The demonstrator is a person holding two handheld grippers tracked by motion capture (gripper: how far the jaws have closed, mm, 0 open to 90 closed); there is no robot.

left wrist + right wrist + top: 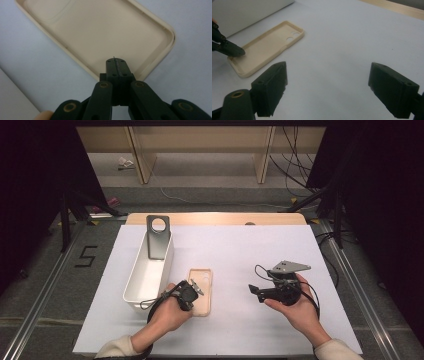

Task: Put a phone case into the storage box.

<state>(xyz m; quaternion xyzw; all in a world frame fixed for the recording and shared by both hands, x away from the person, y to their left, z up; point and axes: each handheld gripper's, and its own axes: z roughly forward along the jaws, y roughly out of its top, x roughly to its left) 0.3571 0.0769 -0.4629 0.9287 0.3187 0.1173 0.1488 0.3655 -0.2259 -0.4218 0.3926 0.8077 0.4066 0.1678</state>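
Desk (280,245) with a white cover, seen from above. A beige phone case (201,291) lies open side up just right of a white bin (148,272), in which a grey metal bracket (159,237) leans at the far end. Left hand-held gripper (116,60): jaws together, tips over the near edge of the case; whether the rim is pinched cannot be told. Right hand-held gripper (328,85): jaws wide apart, holding nothing, well right of the case. A "5" (87,256) is marked on the floor at left.
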